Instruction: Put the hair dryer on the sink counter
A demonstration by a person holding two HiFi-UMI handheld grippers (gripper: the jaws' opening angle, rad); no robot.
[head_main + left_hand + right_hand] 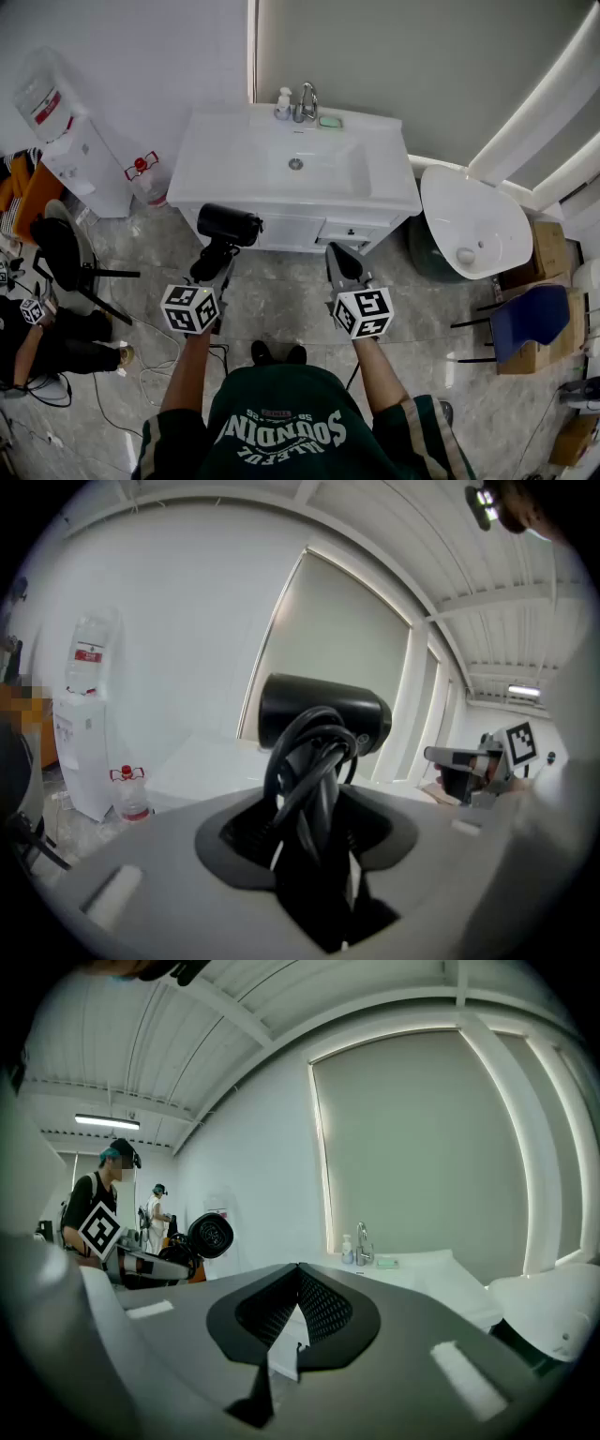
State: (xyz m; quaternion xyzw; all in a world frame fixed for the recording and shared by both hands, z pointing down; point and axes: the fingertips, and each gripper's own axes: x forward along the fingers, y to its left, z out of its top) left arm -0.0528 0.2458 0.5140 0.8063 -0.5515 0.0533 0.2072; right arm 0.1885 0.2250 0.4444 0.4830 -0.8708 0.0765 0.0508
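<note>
Currently left gripper (pixel 217 253) fingers clasp the hair dryer (pixel 229 225); right gripper (pixel 338 253) fingers touch together.

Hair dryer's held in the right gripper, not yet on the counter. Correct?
Wrong gripper. The hair dryer is held in the left gripper, whose jaws are closed on its handle and cord, as the left gripper view shows. The right gripper has its jaws together with nothing between them. The rest stands: it is not yet on the counter.
</note>
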